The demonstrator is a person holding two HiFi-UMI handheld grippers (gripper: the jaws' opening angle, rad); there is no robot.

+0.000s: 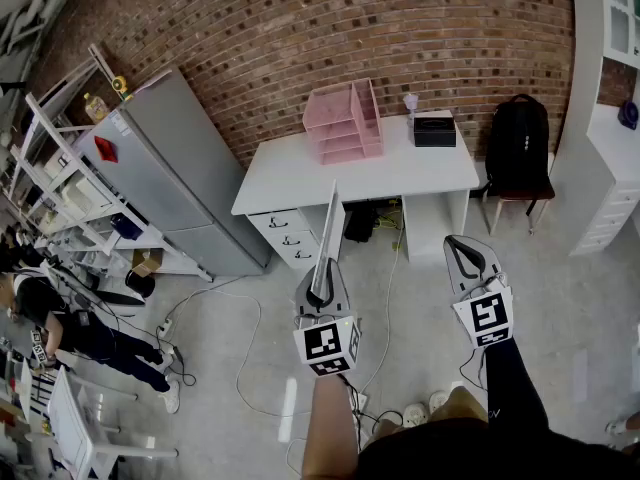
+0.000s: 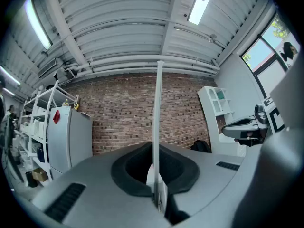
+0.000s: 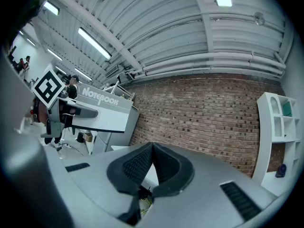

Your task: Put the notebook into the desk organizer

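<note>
Two pairs of jaws, both closed. Left gripper [image 2: 155,148] clamped tight on the lower edge of the notebook [image 2: 158,103], pads pressed against its two faces. Notebook upright and edge-on there, a thin pale strip rising straight out past the fingertips. From the right gripper view, same notebook seen broadside off to the left, pale grey cover with white lettering, jutting out beyond the left jaws. Right gripper [image 3: 152,148] shut on nothing, ribbed black pads [image 3: 137,166] meeting at their tips, off to the right of the left one and apart from it, not touching the notebook. Ahead of both sets of fingertips and below them, a white desk [image 1: 290,180] against a brick wall [image 1: 400,38], well apart from the jaws. At the desk's back edge, roughly straight ahead of the left fingertips, the pink desk organizer [image 1: 343,120], with stacked trays and upright slots; notebook not in it. Right of that, nearer the line of the right fingertips, a black box [image 1: 434,131] with a small pale object just beside it. Under the desk's left half, a drawer unit [image 1: 288,238]. Farther right than the right gripper, a black backpack [image 1: 518,140] on a chair, then a tall white shelf unit [image 1: 612,118]. Left of the left gripper, a grey cabinet [image 1: 165,173], white racking [image 1: 60,183] and a person [image 1: 60,328], with loose cables [image 1: 245,348] on the floor between.
</note>
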